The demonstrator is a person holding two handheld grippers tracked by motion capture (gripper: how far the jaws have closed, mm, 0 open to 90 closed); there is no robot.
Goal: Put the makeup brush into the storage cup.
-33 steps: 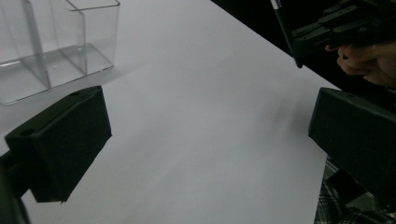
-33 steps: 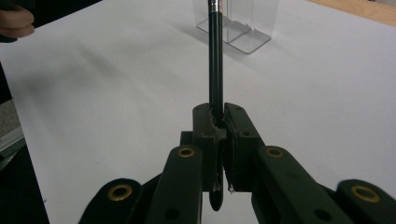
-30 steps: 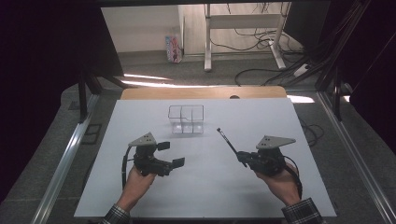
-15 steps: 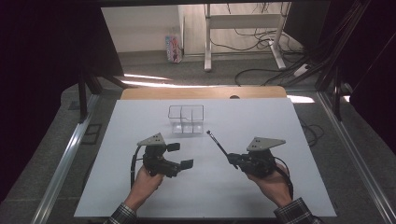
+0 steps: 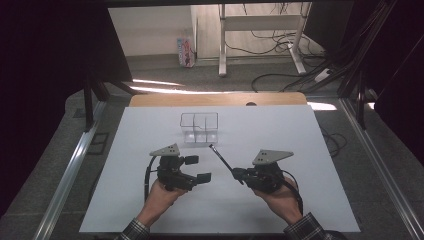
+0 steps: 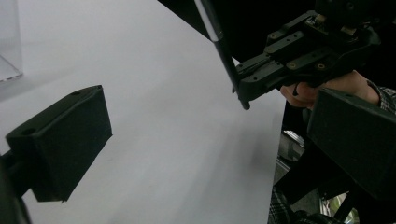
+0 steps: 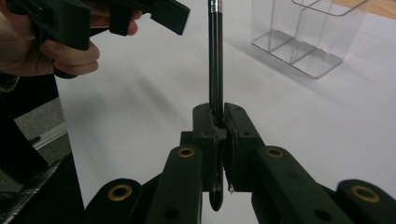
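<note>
- Right claw point(image 5: 239, 175) clamped on black pen point(image 5: 220, 159); left claw point(image 5: 198, 169) open, empty.
- Risk judged: pen slipping or striking clear organizer point(image 5: 199, 128) rim through misalignment.

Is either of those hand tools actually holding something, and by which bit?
The right tool clamps a thin black pen near its lower end; the rest sticks out toward the clear organizer. The left tool is open and holds nothing.
</note>
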